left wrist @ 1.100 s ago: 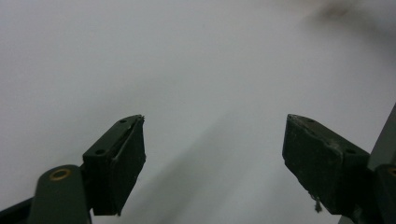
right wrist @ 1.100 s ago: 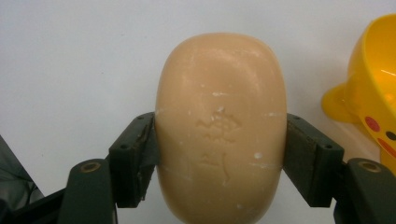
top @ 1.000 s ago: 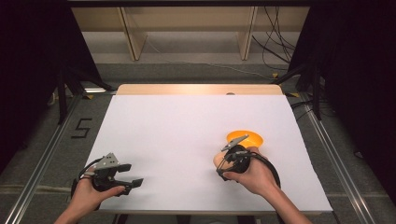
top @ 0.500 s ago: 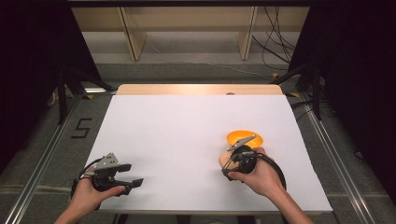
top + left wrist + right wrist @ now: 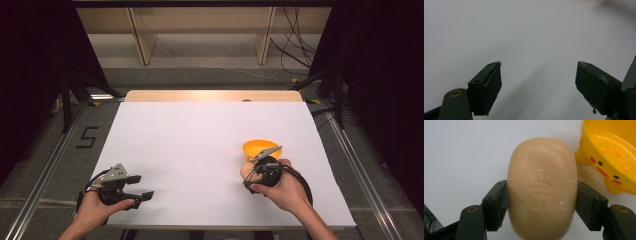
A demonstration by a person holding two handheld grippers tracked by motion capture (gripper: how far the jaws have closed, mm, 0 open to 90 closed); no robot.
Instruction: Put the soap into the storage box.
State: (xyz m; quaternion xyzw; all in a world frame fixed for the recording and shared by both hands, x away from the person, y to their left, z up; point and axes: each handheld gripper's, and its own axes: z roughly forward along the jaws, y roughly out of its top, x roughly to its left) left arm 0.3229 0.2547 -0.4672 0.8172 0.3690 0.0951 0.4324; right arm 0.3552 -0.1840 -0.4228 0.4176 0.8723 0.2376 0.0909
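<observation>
A tan oval soap bar (image 5: 541, 187) sits crosswise between the jaws of my right gripper (image 5: 541, 202), whose two pads press on its sides. In the high view the right gripper (image 5: 250, 176) is at the right of the white table, low over the surface, with the soap bar (image 5: 244, 171) at its left end. An orange soap dish (image 5: 260, 148) with a duck face (image 5: 609, 152) stands just beyond it, close but apart. My left gripper (image 5: 142, 186) rests near the front left, and its jaws (image 5: 539, 75) stand wide open over bare white surface.
The white table top (image 5: 200, 135) ends in a wooden strip (image 5: 210, 95) at the far side. Metal floor rails (image 5: 45, 175) run along both sides, and cables (image 5: 295, 55) lie on the floor behind.
My right gripper has shifted slightly to the right with the soap in it, closer to the dish. The left gripper has stayed in place.
</observation>
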